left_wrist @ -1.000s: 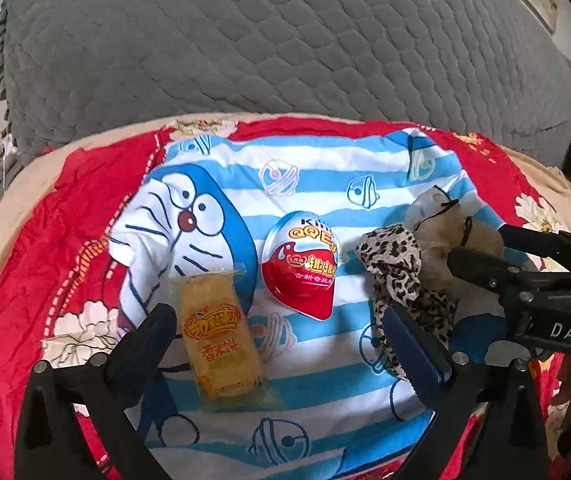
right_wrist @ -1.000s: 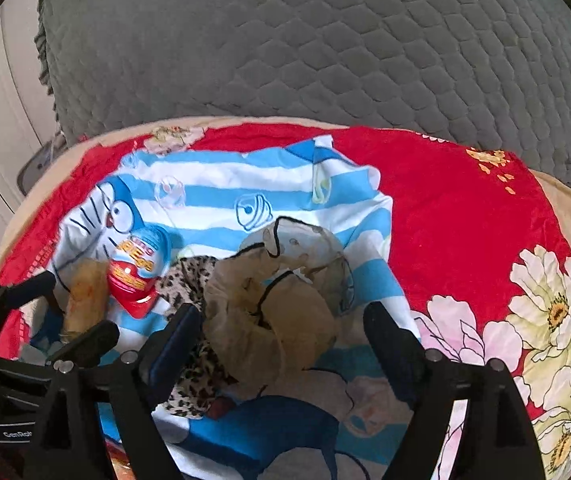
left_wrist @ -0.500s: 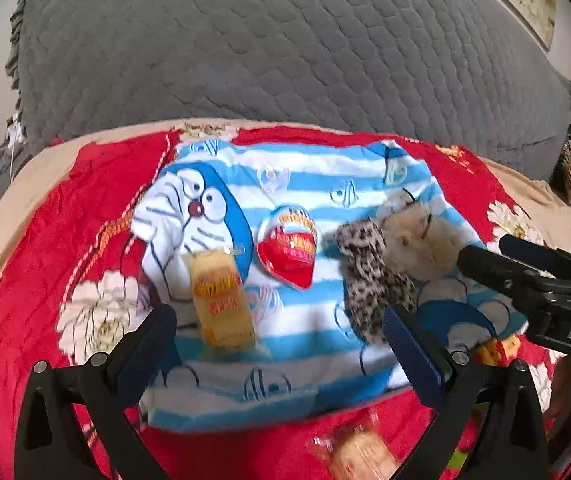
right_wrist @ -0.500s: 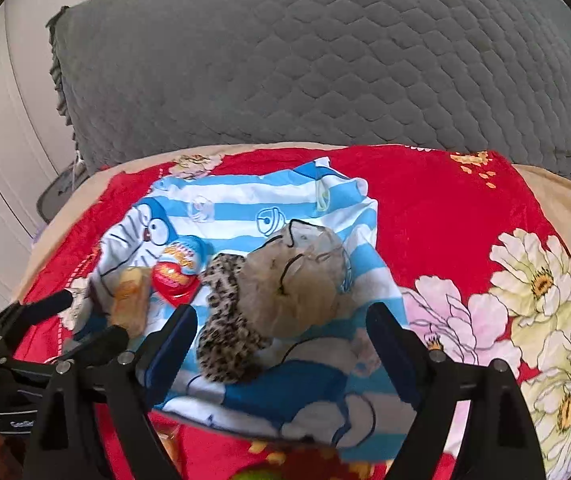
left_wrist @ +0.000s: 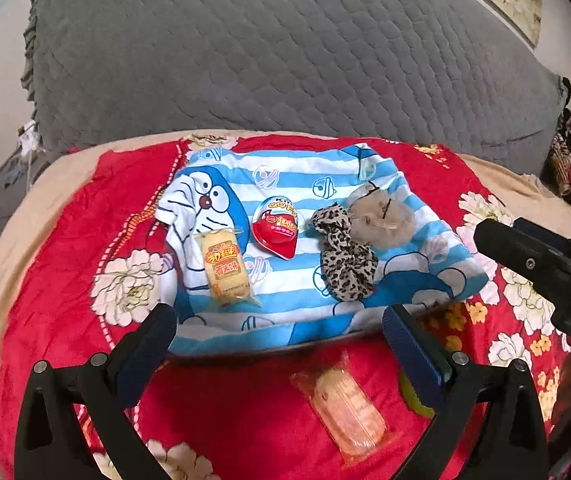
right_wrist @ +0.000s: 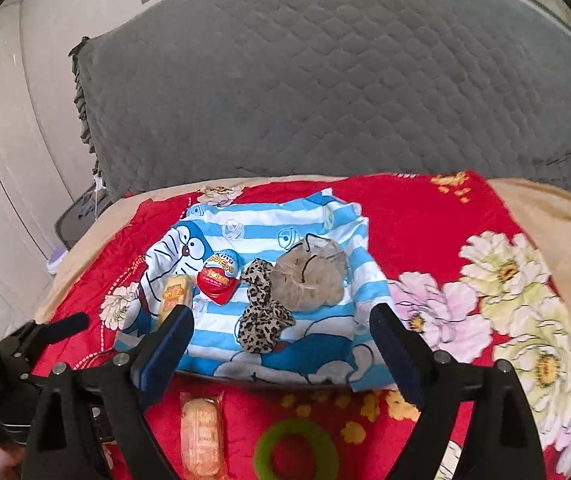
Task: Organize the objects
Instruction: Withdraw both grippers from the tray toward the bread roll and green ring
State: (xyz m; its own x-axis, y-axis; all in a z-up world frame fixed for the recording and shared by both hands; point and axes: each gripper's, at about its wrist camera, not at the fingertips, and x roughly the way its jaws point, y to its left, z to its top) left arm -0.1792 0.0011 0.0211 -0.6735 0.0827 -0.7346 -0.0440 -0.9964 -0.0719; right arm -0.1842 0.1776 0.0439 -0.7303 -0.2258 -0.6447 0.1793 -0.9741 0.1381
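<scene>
Looked across a bed backed by a grey quilted cushion (left_wrist: 285, 60), with a red flowered blanket (left_wrist: 65, 260) spread over a tan cover. Found a blue-and-white striped cartoon-cat cloth (left_wrist: 305, 176) lying flat on the middle of that blanket, carrying four items in a rough row.

Noted from left to right:
- a yellow cake in clear wrapping with an orange label (left_wrist: 225, 272), lying lengthwise over the cat's face;
- just beside it, a red-and-white egg-shaped plastic pack (left_wrist: 276, 226), pointed end toward the camera;
- a leopard-print fabric scrunchie (left_wrist: 345, 264), crumpled;
- touching it on the far right, a beige sheer scrunchie with a thin black elastic (left_wrist: 381, 220).

Spotted two more things off the cloth, on bare red blanket near the cameras: a pale pink cake in clear wrapping (left_wrist: 345, 412) and a bright green ring (right_wrist: 295, 454), both blurred.

Held the left gripper (left_wrist: 277, 320) above the near edge of the cloth, jaws spread wide and holding nothing. Kept the right gripper (right_wrist: 281, 318) likewise spread wide and empty, hovering at the cloth's near edge, to the right of the left one.
</scene>
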